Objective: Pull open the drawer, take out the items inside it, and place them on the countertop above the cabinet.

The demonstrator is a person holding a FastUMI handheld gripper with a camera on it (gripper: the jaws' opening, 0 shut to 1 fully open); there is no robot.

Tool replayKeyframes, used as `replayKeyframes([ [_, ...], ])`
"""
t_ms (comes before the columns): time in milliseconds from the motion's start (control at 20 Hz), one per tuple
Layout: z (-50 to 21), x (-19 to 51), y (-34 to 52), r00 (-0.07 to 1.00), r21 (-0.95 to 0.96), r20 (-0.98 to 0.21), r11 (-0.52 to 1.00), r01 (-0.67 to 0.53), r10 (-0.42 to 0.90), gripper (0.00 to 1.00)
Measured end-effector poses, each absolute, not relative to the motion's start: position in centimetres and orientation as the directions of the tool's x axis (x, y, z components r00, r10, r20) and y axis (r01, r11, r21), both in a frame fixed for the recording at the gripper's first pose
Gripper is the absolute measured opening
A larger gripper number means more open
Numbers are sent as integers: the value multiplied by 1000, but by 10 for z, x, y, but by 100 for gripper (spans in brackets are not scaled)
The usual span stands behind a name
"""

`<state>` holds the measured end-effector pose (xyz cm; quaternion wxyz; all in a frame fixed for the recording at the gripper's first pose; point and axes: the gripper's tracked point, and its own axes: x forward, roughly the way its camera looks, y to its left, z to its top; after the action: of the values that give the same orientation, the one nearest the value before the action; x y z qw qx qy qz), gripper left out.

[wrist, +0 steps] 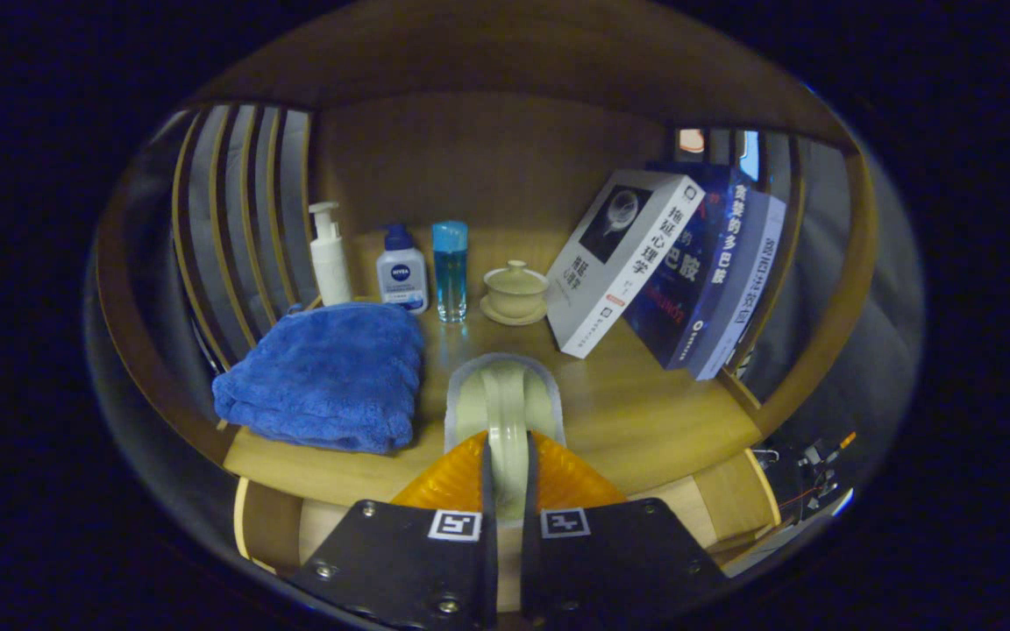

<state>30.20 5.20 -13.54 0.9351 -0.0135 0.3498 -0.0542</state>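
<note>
We grasp a pale cup point(505, 412) between the jaws, above the worktop point(645, 421). Next we judge it must be lowered beside the towel point(325, 372) and released.

NIVEA on bottle point(401, 278), Chinese-titled books point(623, 263)

You see a fluffy cloth towel point(325, 377) centre-left, a glossy ceramic mug point(505, 405) at centre, matt wooden countertop point(645, 412).
</note>
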Motion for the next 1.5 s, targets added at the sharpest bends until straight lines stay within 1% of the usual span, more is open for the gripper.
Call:
replayKeyframes([
  [50, -142, 304, 53, 739, -67, -664, 994, 91, -112, 11],
  [450, -144, 328, 47, 769, -37, -626, 990, 135, -129, 11],
  [500, -143, 330, 47, 775, -33, -619, 990, 137, -128, 14],
  [550, -149, 331, 45, 769, -37, -626, 990, 138, -130, 15],
  [600, -152, 329, 44, 762, -41, -634, 989, 139, -133, 18],
  [650, -154, 332, 43, 762, -46, -632, 989, 144, -140, 18],
  [700, -157, 331, 43, 763, -47, -631, 989, 144, -141, 25],
  [850, -154, 329, 46, 778, -49, -614, 990, 131, -134, 26],
  [950, -147, 327, 49, 797, -44, -591, 992, 122, -124, 29],
  [1050, -133, 324, 52, 827, -28, -550, 993, 118, -114, 34],
  [1250, -94, 308, 56, 897, 12, -432, 994, 107, -91, 34],
  [1500, -49, 257, 57, 954, 9, -283, 994, 109, -102, 34],
])
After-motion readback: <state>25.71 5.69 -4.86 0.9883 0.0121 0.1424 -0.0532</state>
